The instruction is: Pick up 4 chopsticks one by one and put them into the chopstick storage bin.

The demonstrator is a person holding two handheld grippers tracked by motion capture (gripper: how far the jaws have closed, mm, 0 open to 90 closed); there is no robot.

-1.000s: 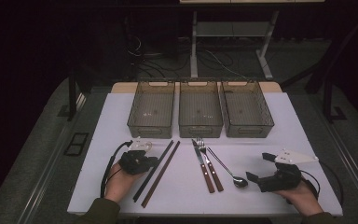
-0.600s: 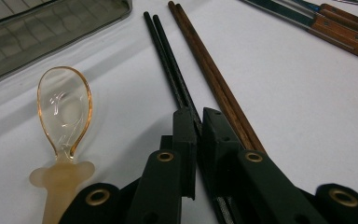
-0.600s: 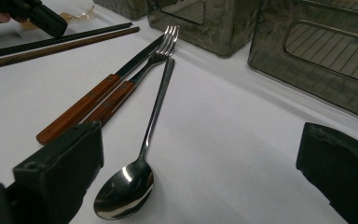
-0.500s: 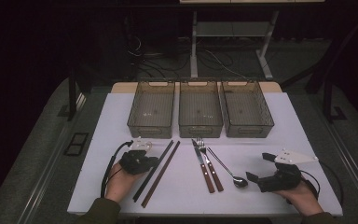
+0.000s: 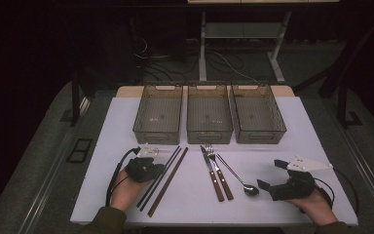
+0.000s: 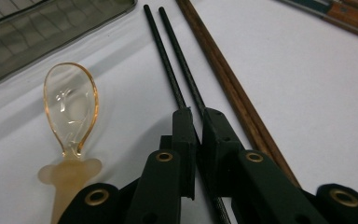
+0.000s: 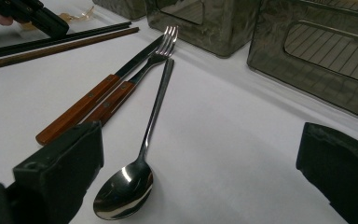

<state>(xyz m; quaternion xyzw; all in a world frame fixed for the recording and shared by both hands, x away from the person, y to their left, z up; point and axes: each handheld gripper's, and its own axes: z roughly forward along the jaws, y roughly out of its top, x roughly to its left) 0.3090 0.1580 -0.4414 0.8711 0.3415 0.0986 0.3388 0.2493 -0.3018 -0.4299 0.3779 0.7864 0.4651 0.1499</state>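
We see our left gripper [image 6: 195, 122] by the near left part of the white table [image 5: 292, 131]. Its jaws are almost closed, pinching the black chopsticks [image 6: 175, 60]. The brown chopsticks [image 6: 223, 70] lie just beside the black ones, on the side away from the clear plastic spoon [image 6: 71, 105]. That spoon lies on the other side of the black chopsticks. Our right gripper [image 5: 276, 176] is well apart from the black chopsticks, at the near right. Its jaws are wide open and hold nothing. The metal spoon [image 7: 137, 161] lies between the black chopsticks and our right gripper, next to the fork [image 7: 135, 79] and the knife [image 7: 98, 95]. Three see-through bins [image 5: 209, 114] stand in a row past the black chopsticks.
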